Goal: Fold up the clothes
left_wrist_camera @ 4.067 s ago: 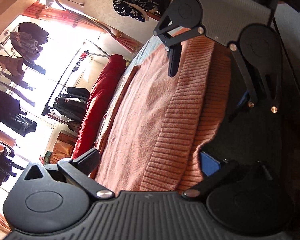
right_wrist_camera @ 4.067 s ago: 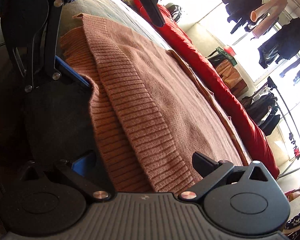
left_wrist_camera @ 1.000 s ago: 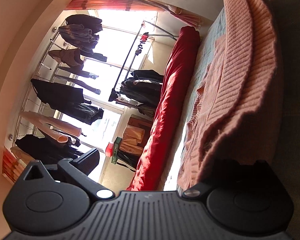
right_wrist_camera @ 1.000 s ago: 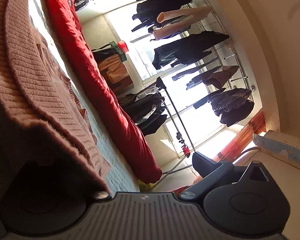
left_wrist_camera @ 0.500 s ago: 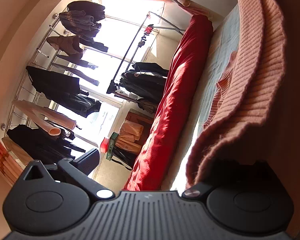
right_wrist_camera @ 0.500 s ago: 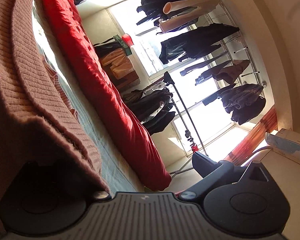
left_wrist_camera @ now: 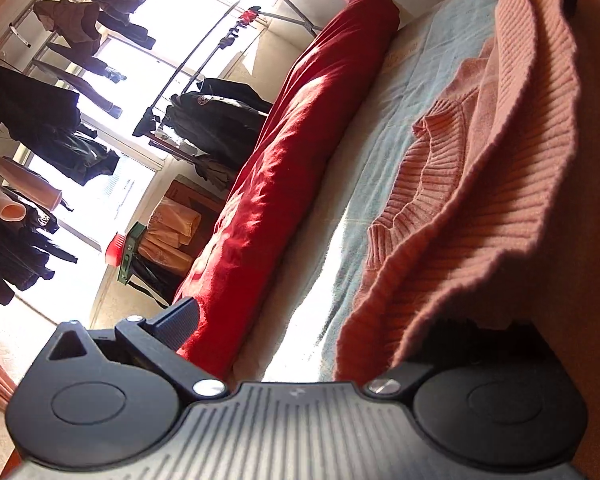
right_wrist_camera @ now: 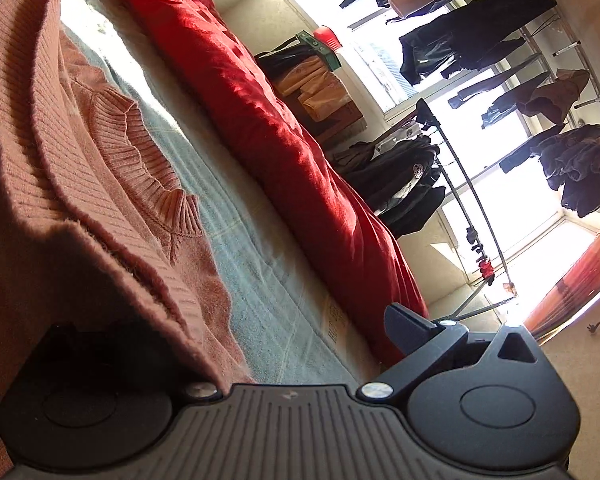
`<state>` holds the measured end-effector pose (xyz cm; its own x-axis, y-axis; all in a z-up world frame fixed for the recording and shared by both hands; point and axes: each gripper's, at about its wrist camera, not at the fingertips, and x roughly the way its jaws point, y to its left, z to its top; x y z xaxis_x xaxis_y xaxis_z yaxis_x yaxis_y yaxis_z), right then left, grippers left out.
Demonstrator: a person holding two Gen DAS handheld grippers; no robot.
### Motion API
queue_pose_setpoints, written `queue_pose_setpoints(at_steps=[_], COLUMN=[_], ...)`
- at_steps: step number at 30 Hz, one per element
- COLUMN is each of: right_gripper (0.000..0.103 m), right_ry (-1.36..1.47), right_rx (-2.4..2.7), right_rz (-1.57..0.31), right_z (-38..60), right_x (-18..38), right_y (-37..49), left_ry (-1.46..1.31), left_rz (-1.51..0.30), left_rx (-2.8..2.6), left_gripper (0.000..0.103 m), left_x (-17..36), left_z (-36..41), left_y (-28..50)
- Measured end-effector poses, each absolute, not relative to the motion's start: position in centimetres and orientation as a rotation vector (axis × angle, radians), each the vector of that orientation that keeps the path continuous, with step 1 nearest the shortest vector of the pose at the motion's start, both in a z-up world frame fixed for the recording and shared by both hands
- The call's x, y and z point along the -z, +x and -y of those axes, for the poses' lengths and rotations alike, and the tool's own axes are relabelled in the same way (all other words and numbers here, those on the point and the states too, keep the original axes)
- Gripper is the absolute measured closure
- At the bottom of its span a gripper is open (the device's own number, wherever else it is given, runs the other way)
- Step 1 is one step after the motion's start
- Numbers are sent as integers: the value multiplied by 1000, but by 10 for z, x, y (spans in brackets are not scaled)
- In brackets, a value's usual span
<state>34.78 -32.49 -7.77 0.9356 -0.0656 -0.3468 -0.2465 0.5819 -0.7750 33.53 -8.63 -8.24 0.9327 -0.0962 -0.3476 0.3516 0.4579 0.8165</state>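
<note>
Left wrist view is showing the bed (left_wrist_camera: 380, 168) carrying a red rolled quilt (left_wrist_camera: 292, 168) along its far edge. Nearer, the pink sweater (left_wrist_camera: 432, 184) is lying with its collar flat while its ribbed hem is hanging raised. The left gripper (left_wrist_camera: 300, 344) and right gripper (right_wrist_camera: 284, 344) are each covering one finger in knit; I cannot tell whether they are clenching it. Uneven carrying risks skewing the fold.

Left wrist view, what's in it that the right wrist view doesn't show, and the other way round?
Only the left wrist view shows pale tubes hanging by the window. Only the right wrist view shows an orange curtain and bare floor. Both share the pink sweater lifted by its ribbed hem, its collar lying on the bed, the red duvet, and dark hanging clothes.
</note>
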Motion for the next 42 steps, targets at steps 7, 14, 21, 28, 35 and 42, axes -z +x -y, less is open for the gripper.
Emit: queue_pose_setpoints(at_steps=[7,14,21,28,35,42], right_gripper=[0,0,0,0,0,0], right_ry=[-786,-464,-290,-83,-17,149], right_rx=[-329,-534,-644,-750,-832,-704], right_rz=[-617,-805,-819,-670,-776,-873], right_z=[344,380,405,438,417,461], right_x=[75,75,40,-6,35,91], right_y=[404,447,446,392,386,371], left_ry=[963,812,634,417,273,128], left_rz=[-463,-652,-687,-644,-767,-874], left_rx=[433,586,668,799,922,823], left_gripper=[0,0,1,1,1,1], left_x=[78,74,30,-10,36,76], left_z=[74,59,39,12,26,-9], left_y=[376,414,411,368,358,328])
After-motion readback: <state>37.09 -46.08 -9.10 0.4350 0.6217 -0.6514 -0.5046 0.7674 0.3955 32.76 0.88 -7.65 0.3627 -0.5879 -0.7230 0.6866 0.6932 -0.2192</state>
